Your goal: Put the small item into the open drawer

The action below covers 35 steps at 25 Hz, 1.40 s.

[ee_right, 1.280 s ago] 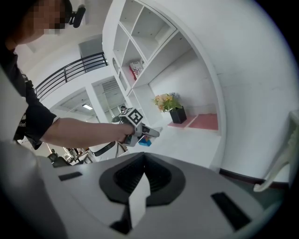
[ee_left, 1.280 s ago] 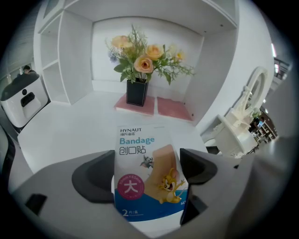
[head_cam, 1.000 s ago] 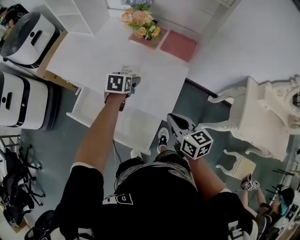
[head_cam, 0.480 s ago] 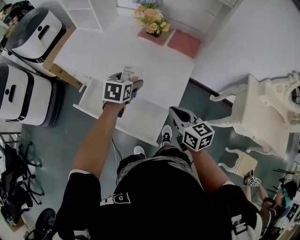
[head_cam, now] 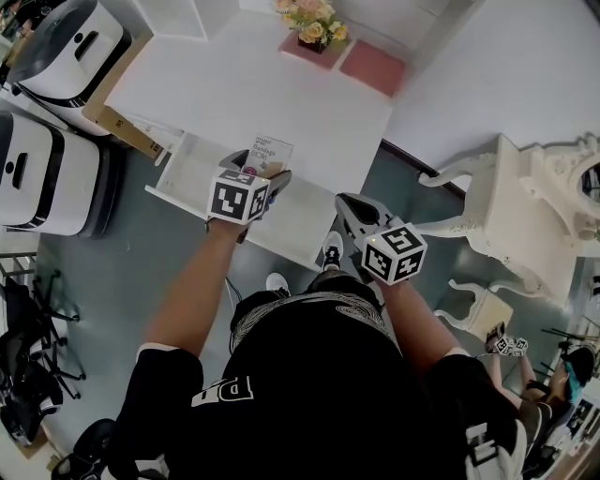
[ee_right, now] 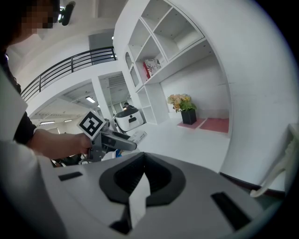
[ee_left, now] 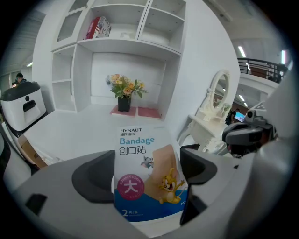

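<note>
Only the left gripper view shows the print on the bandage packet: a flat pouch, white at the top with blue lettering, a skin-coloured strip and a cartoon mouse in the middle, a pink disc at the lower left and a blue band along the bottom; the left hand-held gripper has its two dark jaws clamped on the pouch's side edges, holding it upright. From the head view the same packet is only a small white card sticking out ahead of the left hand-held gripper, but this view alone gives its place: in the air above the line where the front edge of the white bench meets the open drawer, which stands pulled out below it. The right gripper view shows the right hand-held gripper with its jaws together and nothing between them; it also catches the left hand-held gripper from the side, the packet tilting out of its tip. In the head view the right hand-held gripper sits off the drawer's right end, apart from it; a vase of flowers stands at the far edge of the bench.
</note>
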Tool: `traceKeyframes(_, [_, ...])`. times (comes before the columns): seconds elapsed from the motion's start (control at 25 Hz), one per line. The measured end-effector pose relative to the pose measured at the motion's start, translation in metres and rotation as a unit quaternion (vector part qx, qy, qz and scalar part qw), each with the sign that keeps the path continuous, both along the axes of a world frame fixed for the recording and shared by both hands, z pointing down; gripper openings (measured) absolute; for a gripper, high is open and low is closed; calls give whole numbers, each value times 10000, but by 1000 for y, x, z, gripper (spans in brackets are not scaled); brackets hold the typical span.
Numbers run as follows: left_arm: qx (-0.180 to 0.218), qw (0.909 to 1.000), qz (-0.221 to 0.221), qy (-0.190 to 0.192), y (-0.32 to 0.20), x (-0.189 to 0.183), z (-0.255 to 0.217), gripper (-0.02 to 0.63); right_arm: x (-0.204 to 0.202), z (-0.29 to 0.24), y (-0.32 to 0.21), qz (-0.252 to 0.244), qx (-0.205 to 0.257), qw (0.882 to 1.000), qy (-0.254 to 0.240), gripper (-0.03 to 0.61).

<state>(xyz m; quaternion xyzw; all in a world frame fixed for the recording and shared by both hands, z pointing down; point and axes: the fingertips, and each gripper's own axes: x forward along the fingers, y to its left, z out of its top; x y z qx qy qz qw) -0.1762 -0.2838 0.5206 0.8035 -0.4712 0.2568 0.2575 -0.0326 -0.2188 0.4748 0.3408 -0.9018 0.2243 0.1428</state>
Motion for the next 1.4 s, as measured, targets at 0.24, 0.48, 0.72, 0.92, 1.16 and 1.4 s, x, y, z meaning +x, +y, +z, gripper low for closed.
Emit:
traceKeyframes(0.24, [-271, 9991, 95, -315, 31, 2, 42, 426, 4, 9, 5, 45, -69, 9999, 67, 9])
traceKeyframes(0.48, [-626, 9964, 232, -517, 51, 10, 86, 428, 13, 12, 10, 117, -97, 9999, 78, 9])
traceKeyframes(0.72, [-885, 9931, 288, -719, 59, 17, 119, 428, 24, 20, 13, 150, -171, 9997, 99, 9])
traceKeyframes(0.92, [-941, 9900, 415, -969, 57, 22, 139, 428, 32, 23, 14, 157, -172, 9996, 152, 9])
traceKeyframes(1.16, [-1172, 9827, 640, -1285, 57, 28, 164, 428, 36, 24, 14, 125, -143, 9996, 195, 9])
traceKeyframes(1.4, [-1411, 9755, 807, -1480, 47, 36, 192, 428, 44, 32, 13, 109, -200, 9995, 239, 9])
